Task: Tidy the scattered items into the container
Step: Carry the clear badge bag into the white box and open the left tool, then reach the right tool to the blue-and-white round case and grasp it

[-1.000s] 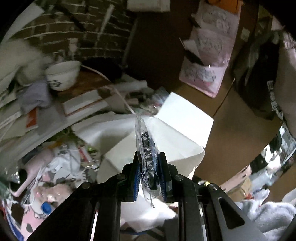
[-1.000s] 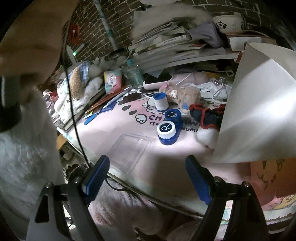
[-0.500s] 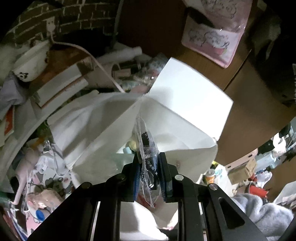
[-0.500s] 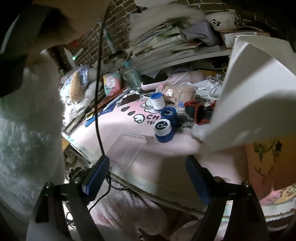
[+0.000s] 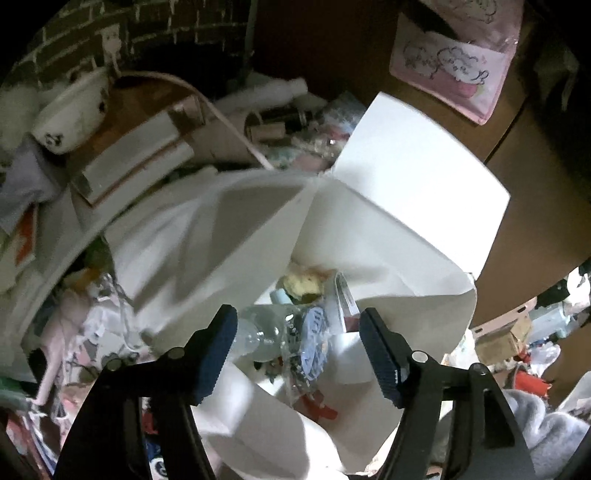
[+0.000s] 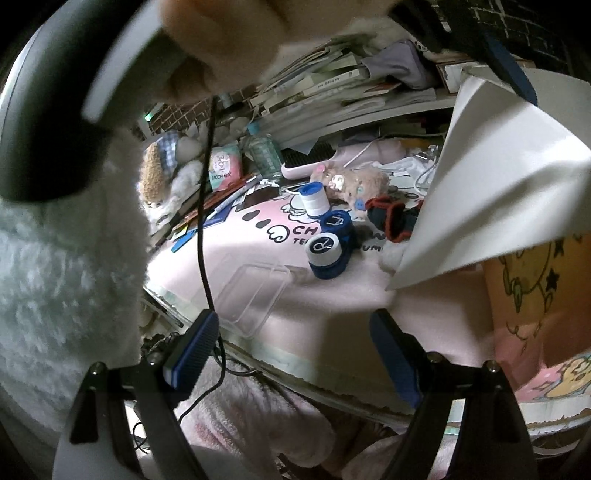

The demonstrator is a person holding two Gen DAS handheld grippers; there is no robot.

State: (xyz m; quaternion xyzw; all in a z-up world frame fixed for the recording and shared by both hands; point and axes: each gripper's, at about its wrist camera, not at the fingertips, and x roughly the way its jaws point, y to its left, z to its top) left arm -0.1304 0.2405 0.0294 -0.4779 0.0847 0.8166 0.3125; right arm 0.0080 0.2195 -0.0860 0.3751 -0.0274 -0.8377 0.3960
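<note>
The white box [image 5: 417,206], flaps spread wide, stands at the desk's right end below the left hand-held gripper [image 5: 295,347], whose jaws are parted and empty. Inside it lie a clear packet [image 5: 295,343] with blue contents, a clear bottle [image 5: 258,332] and other small things too jumbled to name. The right hand-held gripper [image 6: 291,350] is also spread open, holding nothing, above the desk [image 6: 325,295], which is covered by a pink mat printed with cartoon wings and partly hidden letters. On the mat sit a blue contact-lens case [image 6: 328,243] with caps marked "R" and "L", a blue-and-white jar [image 6: 312,199], a clear plastic lid [image 6: 255,295] and a plush toy [image 6: 354,181]. A pink "Kotex" pack [image 6: 223,168] stands beside a bottle at the back. Books and papers are piled against a dark brick wall [image 5: 110,33].
</note>
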